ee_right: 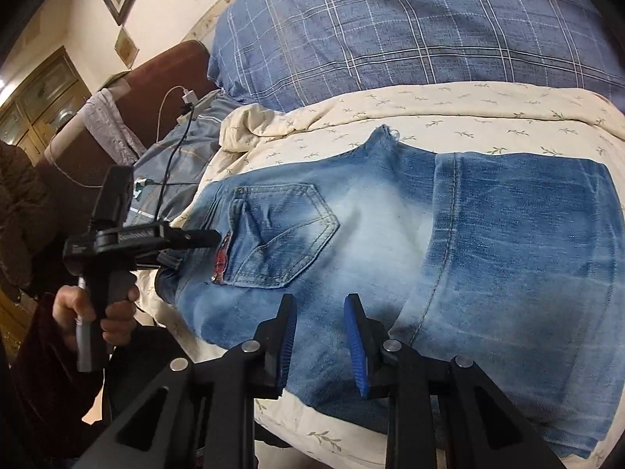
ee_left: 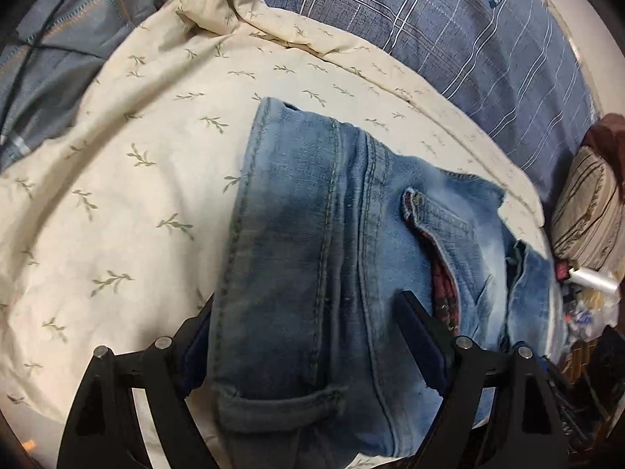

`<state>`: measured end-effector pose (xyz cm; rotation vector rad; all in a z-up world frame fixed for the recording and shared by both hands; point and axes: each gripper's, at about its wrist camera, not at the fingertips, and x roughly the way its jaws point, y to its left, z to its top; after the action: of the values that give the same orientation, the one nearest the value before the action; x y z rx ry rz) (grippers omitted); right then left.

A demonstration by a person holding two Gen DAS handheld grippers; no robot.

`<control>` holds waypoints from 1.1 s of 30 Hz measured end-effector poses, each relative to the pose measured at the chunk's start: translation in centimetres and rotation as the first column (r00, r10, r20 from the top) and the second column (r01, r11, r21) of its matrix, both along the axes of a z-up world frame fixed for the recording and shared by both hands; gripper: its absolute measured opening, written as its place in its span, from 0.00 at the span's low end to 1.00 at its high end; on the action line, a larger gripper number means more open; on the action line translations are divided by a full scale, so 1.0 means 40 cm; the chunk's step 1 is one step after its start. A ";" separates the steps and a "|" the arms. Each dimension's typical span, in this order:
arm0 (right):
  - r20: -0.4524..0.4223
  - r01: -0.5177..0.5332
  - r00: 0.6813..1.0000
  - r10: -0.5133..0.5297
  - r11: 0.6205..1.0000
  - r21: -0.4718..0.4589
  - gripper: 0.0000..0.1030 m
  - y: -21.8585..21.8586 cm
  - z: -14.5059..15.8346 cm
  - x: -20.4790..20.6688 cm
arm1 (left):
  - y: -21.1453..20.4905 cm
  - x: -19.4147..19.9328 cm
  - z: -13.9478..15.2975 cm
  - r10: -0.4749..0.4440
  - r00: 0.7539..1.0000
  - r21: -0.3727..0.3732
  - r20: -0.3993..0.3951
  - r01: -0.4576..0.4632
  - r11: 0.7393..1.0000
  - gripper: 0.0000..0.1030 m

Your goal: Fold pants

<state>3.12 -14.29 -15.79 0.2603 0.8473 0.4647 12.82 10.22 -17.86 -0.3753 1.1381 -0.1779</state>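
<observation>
Left gripper (ee_left: 308,312) is spread wide around a folded-over bit of the jeans (ee_left: 332,234), one finger on each side of the denim but not clamped on it as far as I can tell. From the right wrist view you can see it coming in at 9 o'clock, by the waist next to the back pocket (ee_right: 279,234). Right gripper (ee_right: 319,346) has its jaws apart too, nothing between them, hovering over the near edge of the jeans at 6 o'clock.

Jeans are lying flat on the cream quilt (ee_left: 117,179) on the bed, already doubled up: one panel is folded over the seat toward 3 o'clock in the right view. Blue plaid pillow (ee_right: 410,27) sits behind at 12.

My read: mid-fold, probably one more fold to go. Next move would need the left one to close on that waist edge and the right to pinch the near hem, then carry both over together so the layers don't slide.
</observation>
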 end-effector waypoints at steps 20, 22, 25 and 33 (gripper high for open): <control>0.006 0.207 0.978 -0.209 0.973 0.100 0.27 -0.142 0.014 0.011 | -0.090 -0.053 0.178 -0.088 0.974 0.059 0.211 0.077 0.995 0.21; 0.008 0.238 0.971 -0.240 0.963 0.125 0.27 -0.172 0.022 0.005 | -0.123 -0.063 0.212 -0.116 0.965 0.080 0.237 0.099 0.992 0.21; 0.020 0.273 0.960 -0.279 0.949 0.158 0.27 -0.212 0.038 -0.009 | -0.173 -0.077 0.252 -0.153 0.953 0.094 0.263 0.132 0.987 0.21; 0.037 0.368 0.920 -0.390 0.892 0.264 0.27 -0.338 0.058 -0.053 | -0.381 -0.117 0.334 -0.320 0.895 0.185 0.310 0.273 0.944 0.20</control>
<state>1.01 -27.81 -13.47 0.6252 0.6277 0.2121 8.15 -5.02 -4.52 -0.0400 0.8563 -0.4160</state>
